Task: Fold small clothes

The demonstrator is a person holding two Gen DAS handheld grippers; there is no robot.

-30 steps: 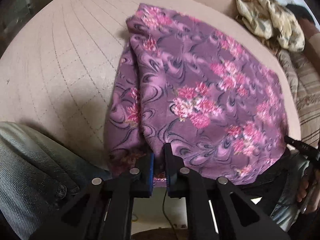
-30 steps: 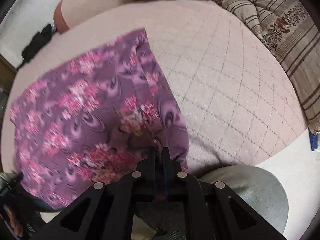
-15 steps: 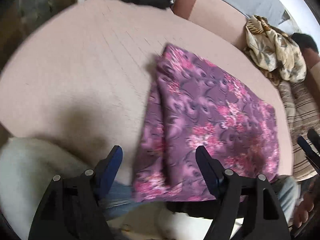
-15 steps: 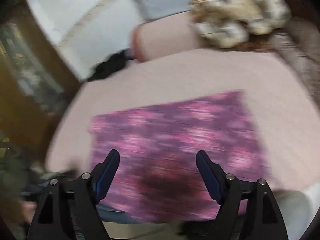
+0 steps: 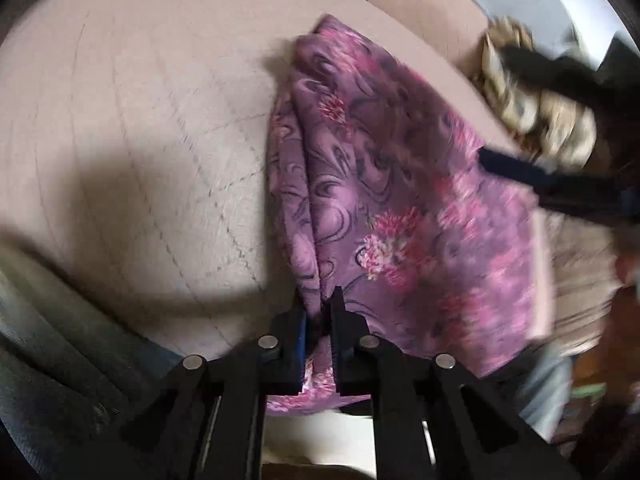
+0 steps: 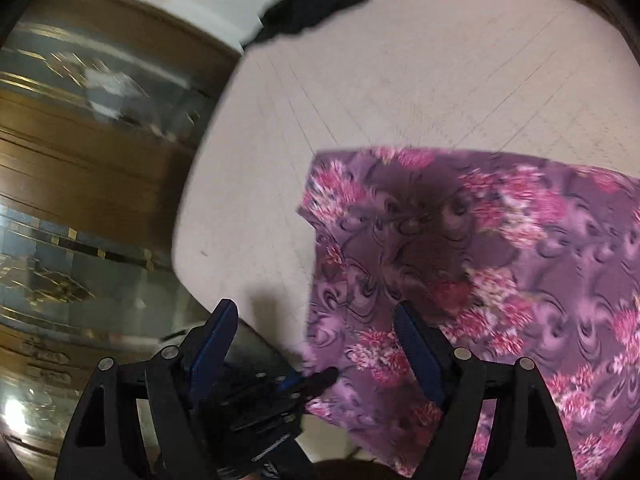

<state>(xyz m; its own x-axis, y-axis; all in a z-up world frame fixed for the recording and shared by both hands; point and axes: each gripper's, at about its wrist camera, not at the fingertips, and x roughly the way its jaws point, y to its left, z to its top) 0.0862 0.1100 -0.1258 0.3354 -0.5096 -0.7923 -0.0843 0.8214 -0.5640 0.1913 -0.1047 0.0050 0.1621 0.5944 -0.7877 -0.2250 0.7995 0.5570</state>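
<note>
A purple garment with pink flowers (image 5: 400,200) lies folded on a beige quilted cushion (image 5: 140,120). My left gripper (image 5: 319,312) is shut on the garment's near left corner at the cushion's front edge. My right gripper (image 6: 316,316) is open and empty above the same corner of the garment (image 6: 500,260). Its arm shows at the right of the left wrist view (image 5: 560,188). The left gripper's body (image 6: 256,404) shows below the right gripper's jaws.
A beige patterned cloth heap (image 5: 536,112) lies at the back right. A dark cloth (image 6: 316,4) lies on the cushion's far edge. A wooden cabinet with glass doors (image 6: 80,160) stands past the cushion's left side. A leg in grey trousers (image 5: 48,360) is at lower left.
Both grippers let go of the garment and opened half a second ago. The left gripper has since shut on the near left corner. The right gripper swung left and stays open.
</note>
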